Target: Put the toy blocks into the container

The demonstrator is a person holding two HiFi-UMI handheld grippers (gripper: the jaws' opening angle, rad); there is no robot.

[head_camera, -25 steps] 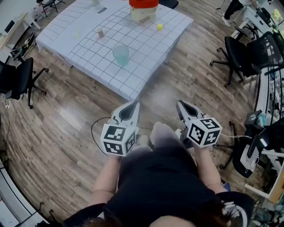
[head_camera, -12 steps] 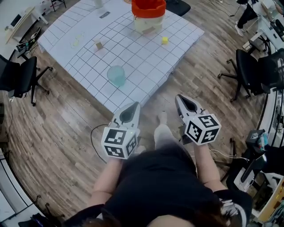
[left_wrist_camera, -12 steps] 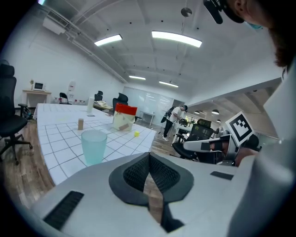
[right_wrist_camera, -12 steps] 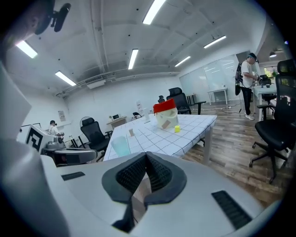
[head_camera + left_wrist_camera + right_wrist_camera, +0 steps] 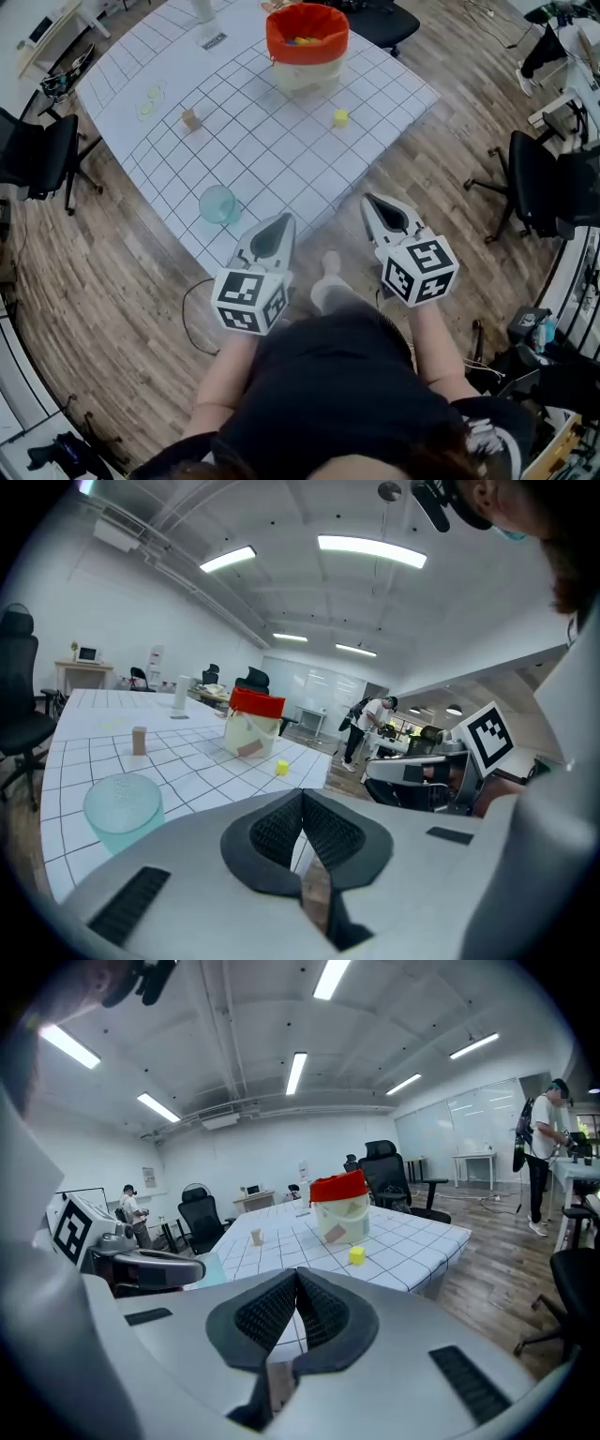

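Table (image 5: 272, 159) fills more of the head view than a second ago, and the orange-rimmed container (image 5: 307, 45), then cut off at the top, now shows whole at 12 o'clock. Both claws sit nearer the table's near edge. The left claw (image 5: 278, 221) is at its border and the right claw (image 5: 371, 201) over wooden floor (image 5: 112, 309) just short of it, each closed tight on nothing. A yellow block (image 5: 341, 117) lies at 5 o'clock from the container and a tan block (image 5: 190, 118) at 8 o'clock, both on open grid. A teal cup (image 5: 218, 203) stands close to the near edge, at 10 o'clock from the left claw. Black chairs (image 5: 42, 155) flank the table.
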